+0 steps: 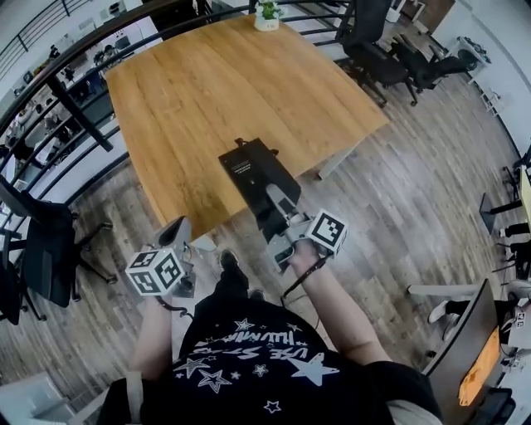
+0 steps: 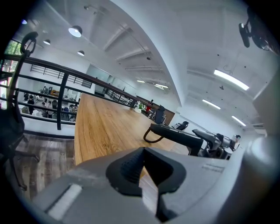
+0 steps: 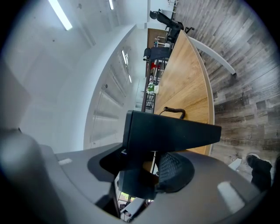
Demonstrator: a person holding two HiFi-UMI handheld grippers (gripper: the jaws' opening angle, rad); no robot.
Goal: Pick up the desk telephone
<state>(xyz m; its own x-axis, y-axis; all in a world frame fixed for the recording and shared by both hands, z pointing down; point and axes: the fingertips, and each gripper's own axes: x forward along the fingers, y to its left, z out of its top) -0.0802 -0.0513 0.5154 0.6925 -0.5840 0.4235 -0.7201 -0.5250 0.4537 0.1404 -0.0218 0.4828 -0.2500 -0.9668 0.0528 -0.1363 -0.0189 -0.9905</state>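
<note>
- The right gripper (image 3: 148,168) is clamped on the desk telephone (image 3: 170,131). Its ribbed pad presses one side of the phone's lower body, and the other jaw bears on the opposite side.
- The head view shows the desk telephone (image 1: 251,170) as a black slab reaching forward from the right gripper (image 1: 280,217), over the near edge of the wooden table (image 1: 207,91).
- From the left gripper view the phone (image 2: 175,133) hangs clear above the tabletop. A loop of its coiled cord (image 2: 151,136) droops under the far end.
- The left gripper (image 2: 143,164) has its jaw tips together, with nothing between them.
- In the head view the left gripper (image 1: 176,231) sits low at the left, off the table and well apart from the phone.
- A small potted plant (image 1: 267,15) stands at the far edge of the table.
- Black office chairs (image 1: 373,50) stand beyond the table's right corner on the plank floor (image 1: 415,191).
- A dark railing (image 1: 75,124) runs along the table's left side.
</note>
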